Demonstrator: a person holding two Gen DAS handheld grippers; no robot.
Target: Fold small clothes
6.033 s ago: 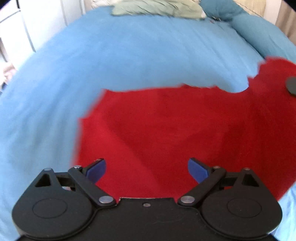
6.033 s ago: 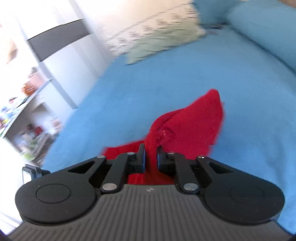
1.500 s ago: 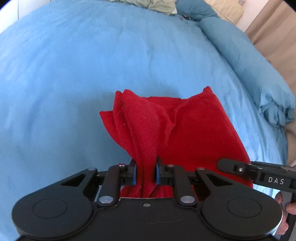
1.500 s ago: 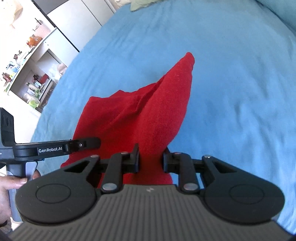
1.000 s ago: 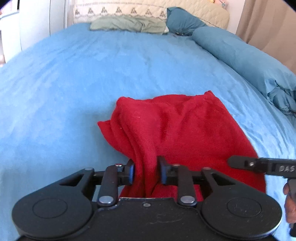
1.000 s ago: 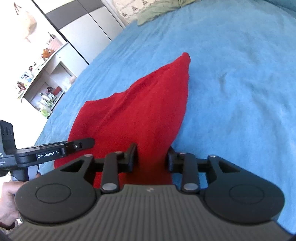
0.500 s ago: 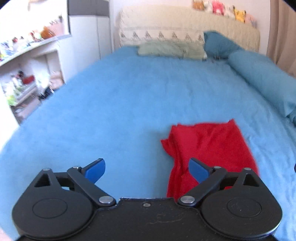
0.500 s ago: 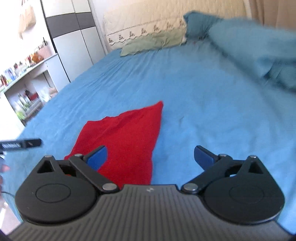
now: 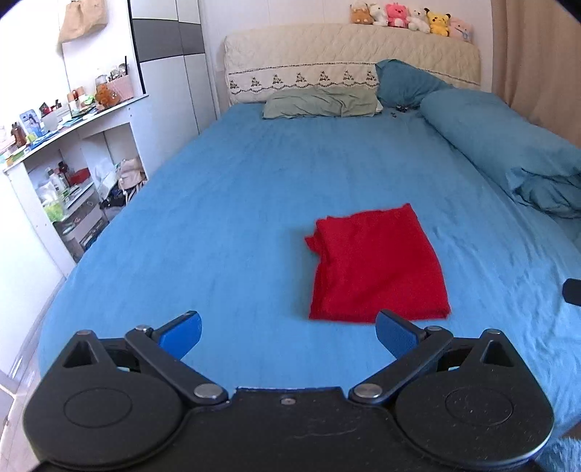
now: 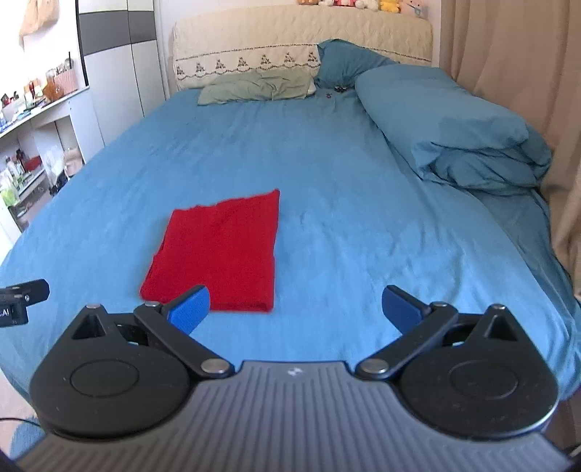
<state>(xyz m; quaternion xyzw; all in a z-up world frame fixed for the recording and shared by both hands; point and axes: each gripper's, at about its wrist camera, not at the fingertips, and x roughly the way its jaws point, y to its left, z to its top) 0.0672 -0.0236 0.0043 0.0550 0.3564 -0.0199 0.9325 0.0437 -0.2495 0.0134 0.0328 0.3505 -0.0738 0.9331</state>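
A home bedroom: bed (image 9: 290, 188), pillows (image 9: 319, 103), plush toys (image 9: 410, 16).

Blue bed (image 9: 290, 174), white shelves (image 9: 72, 145)

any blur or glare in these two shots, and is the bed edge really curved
Left wrist view: sharp, folded red knit cloth crisp, white shelving overexposed. Right wrist view: similar, slightly softer, pale curtain bright. The blue bedsheet bows only from fisheye distortion.

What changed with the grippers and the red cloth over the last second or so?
Both grippers let go: the left gripper and right gripper were pinching the near edge of the red cloth, and now stand open and pulled back. The cloth dropped into a flat folded rectangle. It stays on the blue bedsheet.
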